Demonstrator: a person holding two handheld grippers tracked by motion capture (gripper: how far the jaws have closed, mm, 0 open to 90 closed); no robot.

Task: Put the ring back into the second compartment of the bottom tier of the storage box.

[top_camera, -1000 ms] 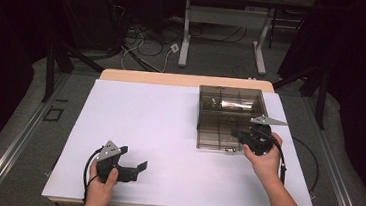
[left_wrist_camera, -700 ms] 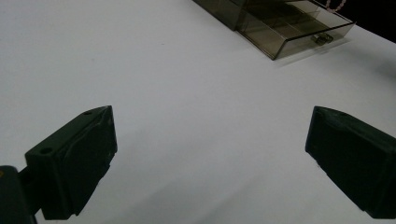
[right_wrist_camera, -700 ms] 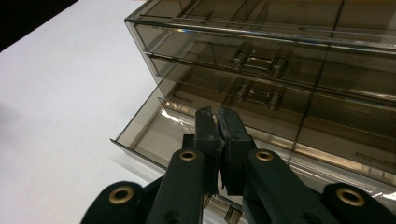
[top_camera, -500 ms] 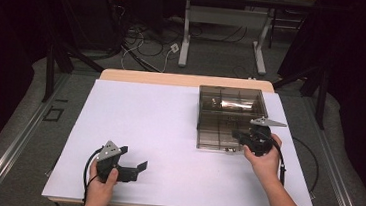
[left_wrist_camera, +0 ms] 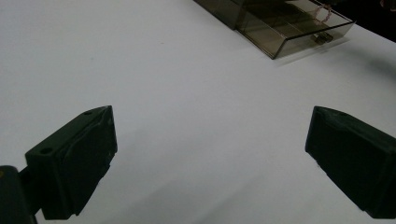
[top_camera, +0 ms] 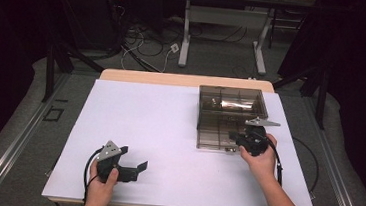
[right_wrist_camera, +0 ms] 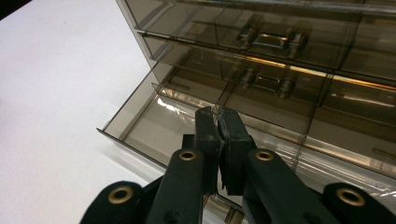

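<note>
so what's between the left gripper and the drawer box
Nothing: in the high view just bare white table runs from the left gripper to the drawer box. The left gripper view shows the same bare stretch.

One white table (top_camera: 168, 132) stands in the middle of the high view. On it, right of centre, is one smoky transparent drawer cabinet (top_camera: 231, 107). In the right gripper view three drawers of it can be counted: two closed ones at the top of the frame, each with one handle (right_wrist_camera: 273, 39), and one pulled-out drawer (right_wrist_camera: 149, 116) at the centre left. There are two grippers: the left gripper (top_camera: 132, 171) at the lower left of the high view and the right gripper (top_camera: 234, 136) at the right. Two hands hold them, one each. Two further table legs (top_camera: 185, 38) stand at the top of the frame.
</note>
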